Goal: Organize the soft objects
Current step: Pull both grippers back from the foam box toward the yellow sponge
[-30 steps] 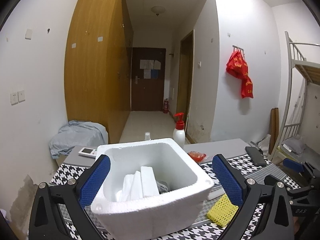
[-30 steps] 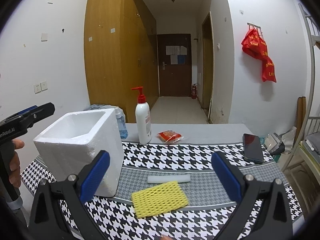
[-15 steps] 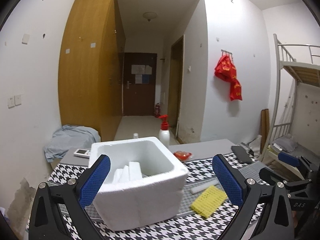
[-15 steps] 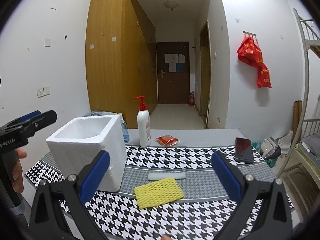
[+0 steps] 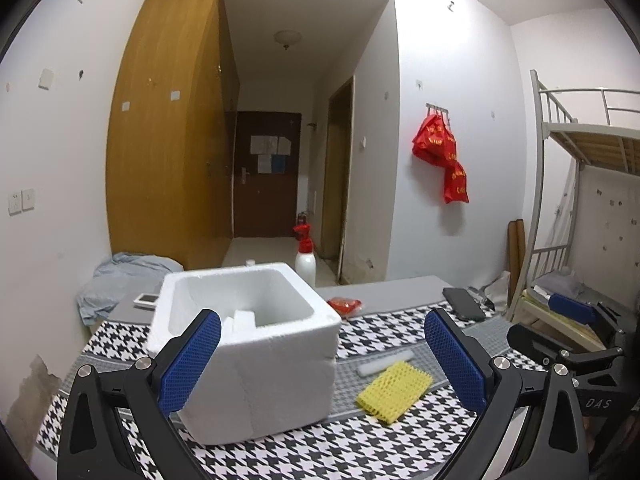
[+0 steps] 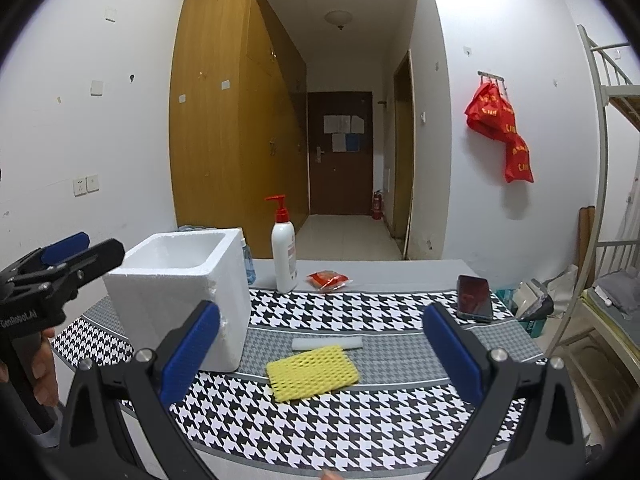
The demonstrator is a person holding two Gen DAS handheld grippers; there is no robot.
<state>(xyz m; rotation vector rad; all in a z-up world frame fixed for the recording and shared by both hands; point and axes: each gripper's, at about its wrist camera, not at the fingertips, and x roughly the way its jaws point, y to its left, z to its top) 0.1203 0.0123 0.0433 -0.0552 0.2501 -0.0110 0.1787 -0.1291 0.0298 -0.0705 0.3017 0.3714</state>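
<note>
Two white pieces (image 5: 240, 320) half-hidden inside foam box (image 5: 256, 360).

Rough white foam box (image 6: 180, 280); yellow foam mesh pad (image 6: 312, 372); glossy phone (image 6: 475, 298).

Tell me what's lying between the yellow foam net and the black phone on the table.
A white foam strip lies just behind the yellow foam net; beyond it only bare houndstooth cloth runs to the black phone. The right wrist view shows this best.
</note>
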